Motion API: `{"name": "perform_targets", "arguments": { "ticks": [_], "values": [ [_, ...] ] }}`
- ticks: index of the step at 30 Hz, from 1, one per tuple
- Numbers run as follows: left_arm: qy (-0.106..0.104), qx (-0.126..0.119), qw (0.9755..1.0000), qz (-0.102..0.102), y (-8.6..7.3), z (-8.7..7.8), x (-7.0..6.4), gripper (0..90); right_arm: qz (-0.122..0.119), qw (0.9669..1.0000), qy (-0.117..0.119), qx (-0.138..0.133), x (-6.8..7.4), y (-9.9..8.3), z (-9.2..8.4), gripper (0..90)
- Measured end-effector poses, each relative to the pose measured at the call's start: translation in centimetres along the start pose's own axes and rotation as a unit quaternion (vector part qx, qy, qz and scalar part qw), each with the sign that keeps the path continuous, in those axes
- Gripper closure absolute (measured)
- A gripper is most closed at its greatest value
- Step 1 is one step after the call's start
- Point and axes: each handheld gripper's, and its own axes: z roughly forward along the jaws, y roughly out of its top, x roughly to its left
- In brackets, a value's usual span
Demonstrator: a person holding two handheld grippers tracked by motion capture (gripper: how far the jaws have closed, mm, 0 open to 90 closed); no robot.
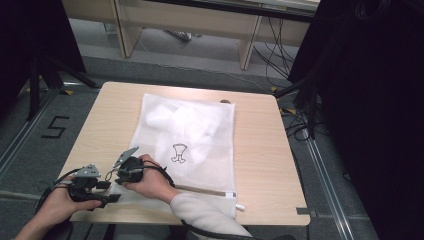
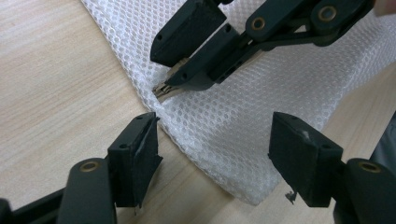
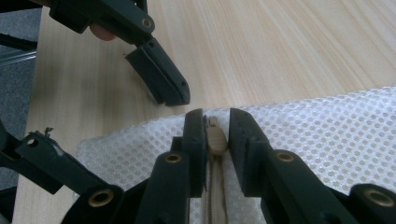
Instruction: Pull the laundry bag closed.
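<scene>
A white mesh laundry bag (image 1: 200,130) lies flat on the wooden table (image 1: 260,150), with white cloth inside and a small black drawing (image 1: 178,152) on it. At its near left corner, my right gripper (image 3: 217,121) is shut on the beige zipper pull (image 3: 216,137), whose metal tip (image 2: 161,89) pokes out between the jaws. The zipper runs back under the right gripper along the bag's near edge. My left gripper (image 2: 219,158) stands open, one jaw on each side of the bag's corner (image 2: 233,140), not touching it. The two grippers (image 1: 116,181) (image 1: 112,197) face each other closely.
The table's near edge and left edge lie close to both hands. Behind the table stand wooden desk legs (image 1: 247,45) and loose cables (image 1: 280,55) on the grey floor. Black drapes (image 1: 370,100) hang at the right, and a dark stand (image 1: 35,80) is at the left.
</scene>
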Motion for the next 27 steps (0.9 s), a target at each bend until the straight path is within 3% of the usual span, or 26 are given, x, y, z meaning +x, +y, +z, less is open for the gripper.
{"name": "perform_targets", "arguments": {
  "ticks": [3,6,7,9,10,11,12,17,21,24,25,27],
  "values": [
    [0.004,0.006,1.0000,0.002,0.0,0.0,0.1,32.4,0.003,1.0000,0.003,-0.001,0.0,0.0,0.2,79.6],
    [0.006,0.006,1.0000,0.005,0.0,-0.1,0.1,32.5,-0.012,0.9999,-0.006,0.006,0.0,0.1,0.2,82.0],
    [0.000,0.006,1.0000,0.005,0.0,-0.1,0.2,32.4,-0.005,1.0000,0.000,-0.001,0.1,0.0,0.3,82.0],
    [-0.001,0.005,1.0000,-0.002,0.0,-0.1,0.2,32.5,0.004,1.0000,0.001,0.000,0.2,0.0,0.1,82.1],
    [-0.001,0.005,1.0000,-0.002,0.0,-0.1,0.2,32.5,-0.004,1.0000,0.001,0.001,0.1,0.1,-0.1,82.1],
    [0.003,-0.004,0.9999,-0.015,0.0,0.1,0.0,32.5,-0.004,1.0000,0.001,0.001,0.1,0.1,-0.1,82.1],
    [0.000,0.004,1.0000,-0.004,0.2,0.0,0.2,32.9,-0.006,1.0000,-0.003,0.003,0.0,0.1,-0.3,82.1],
    [0.001,-0.012,0.9997,-0.023,0.4,0.3,0.3,35.0,-0.012,0.9999,-0.001,-0.006,0.2,0.6,-1.3,82.2],
    [-0.001,-0.024,0.9990,-0.039,0.7,0.4,0.7,40.5,-0.015,0.9998,-0.002,-0.009,0.2,0.7,-1.7,82.2],
    [-0.005,-0.037,0.9980,-0.051,0.8,0.6,1.1,49.7,-0.012,0.9999,-0.002,-0.008,0.4,0.9,-2.1,82.2],
    [-0.005,-0.037,0.9980,-0.051,0.8,0.6,1.1,52.4,-0.024,0.9996,-0.001,-0.014,0.3,0.9,-2.1,82.2],
    [-0.020,-0.027,0.9977,-0.059,0.8,0.7,1.2,58.1,-0.012,0.9999,-0.002,-0.012,0.5,0.9,-2.3,82.2]
  ]
}}
